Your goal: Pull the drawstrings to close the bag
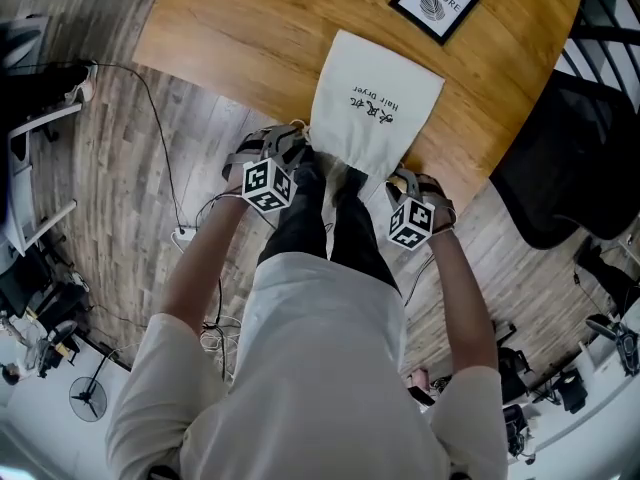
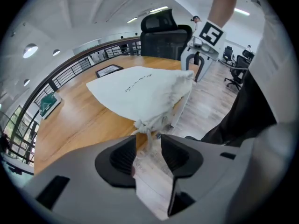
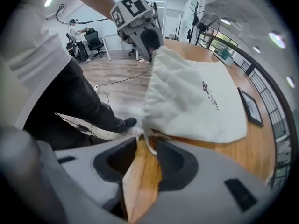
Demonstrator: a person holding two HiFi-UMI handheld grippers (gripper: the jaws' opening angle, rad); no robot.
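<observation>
bag [image 1: 375, 103] cinched (mouth gathered); left gripper [image 2: 148, 146], right gripper [image 3: 146, 143] both spread, drawstrings [image 2: 145, 129] unpinched between.

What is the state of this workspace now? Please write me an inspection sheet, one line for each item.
Surface: wooden table with a rounded edge.
Job's things: white bag lies flat, its mouth gathered at the near edge.
Clutter: framed picture on the far side, apart from the bag.
Grippers: left gripper open, left drawstring between its jaws, not pinched; right gripper open, right drawstring likewise.
Cables: cable runs over the floor to a power strip.
Surroundings: black office chair beside the table; fan on the floor.
</observation>
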